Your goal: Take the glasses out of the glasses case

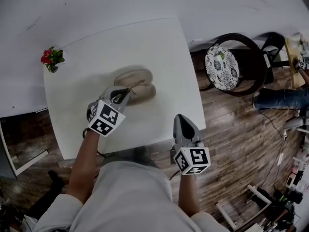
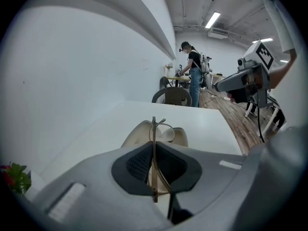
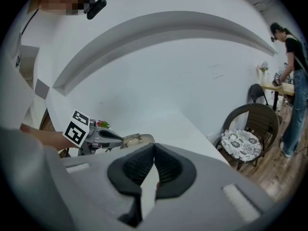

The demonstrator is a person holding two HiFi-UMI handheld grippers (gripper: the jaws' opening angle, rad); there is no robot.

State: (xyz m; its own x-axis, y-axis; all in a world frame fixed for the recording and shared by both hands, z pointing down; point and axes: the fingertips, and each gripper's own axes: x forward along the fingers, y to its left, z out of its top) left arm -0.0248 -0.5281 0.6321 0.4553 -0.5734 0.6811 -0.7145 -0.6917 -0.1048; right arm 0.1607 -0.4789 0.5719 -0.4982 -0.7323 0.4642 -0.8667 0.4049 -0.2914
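The step in hand looks like the extraction itself: the left hand-held gripper (image 1: 124, 95) is clamped on the thin metal frame of the glasses (image 2: 153, 129). They stick out past its jaws over the open, beige glasses case (image 1: 137, 77), which lies near the middle of the white worktop (image 1: 96, 52). In the left gripper view the frame shows edge-on as a slim line between the pads, with a lens (image 2: 167, 132) at the far end, just above the case's pale lining. Whether the glasses have fully cleared the case or rest partly in it, I cannot tell. Their long axis seems to run along the gripper's own line, lens end pointing away from the person and toward the case. The right hand-held gripper (image 3: 154, 153) has its jaws together on nothing and hangs by the near right edge of the worktop, well apart from the case. The next move probably calls for a steady lift up and back, keeping the frame from snagging the case's rim. After that comes a gentle set-down on bare worktop beside it, and the slender frame wants a light, even pinch.
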